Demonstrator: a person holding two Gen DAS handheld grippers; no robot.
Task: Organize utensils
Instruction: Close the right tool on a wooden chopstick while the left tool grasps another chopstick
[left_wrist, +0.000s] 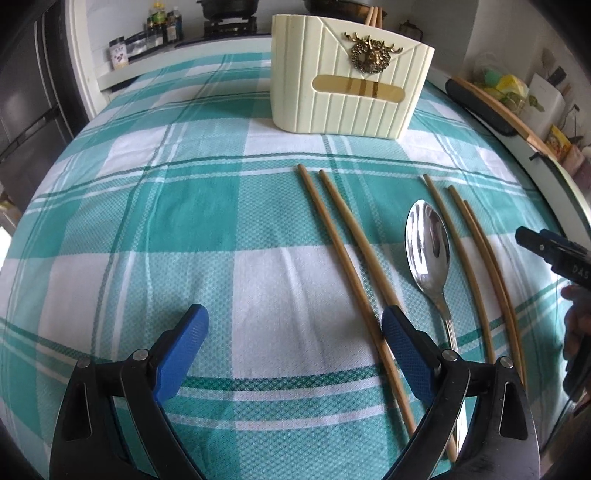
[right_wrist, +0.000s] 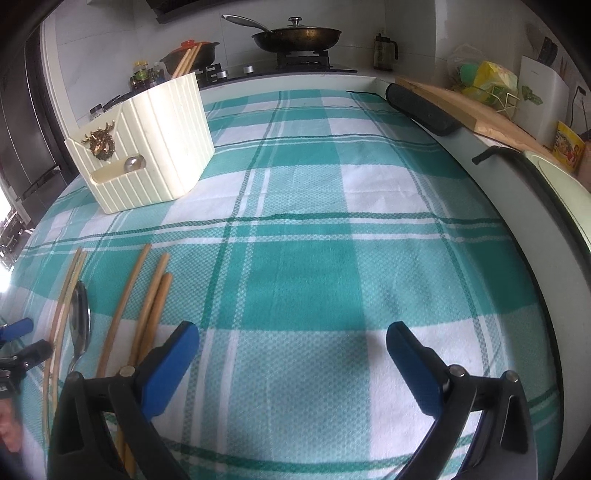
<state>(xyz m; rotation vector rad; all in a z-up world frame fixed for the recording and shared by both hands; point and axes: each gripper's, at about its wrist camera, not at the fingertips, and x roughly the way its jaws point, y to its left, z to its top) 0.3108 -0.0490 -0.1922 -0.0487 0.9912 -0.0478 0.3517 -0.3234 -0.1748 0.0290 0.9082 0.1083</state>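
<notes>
You are holding your left hand-held gripper (left_wrist: 293, 338) low over the desk (left_wrist: 147, 206), and its two blue fingers are standing wide apart, so it is released and is grasping nothing. Its right finger (left_wrist: 402, 343) is hanging just above the near part of a pair of wooden chopsticks (left_wrist: 347, 254), which are lying side by side on the green and white checked cloth; whether it is touching them, I cannot tell. Just to the right of this pair a metal spoon (left_wrist: 428, 243) is lying with its bowl facing up and pointing away from you, and beyond the spoon three more chopsticks (left_wrist: 476, 258) are lying close together. The cream ribbed utensil holder (left_wrist: 347, 85) is standing upright at the far side of the cloth, well apart from the loose utensils, and some chopsticks (right_wrist: 186, 59) are already sticking out of its top. Your right hand-held gripper (right_wrist: 291, 345) is also released, with its fingers spread over a bare part of the cloth, and the three chopsticks are lying just beside its left finger (right_wrist: 173, 354). On the stove behind the desk a covered frying pan (right_wrist: 295, 37) is sitting.
</notes>
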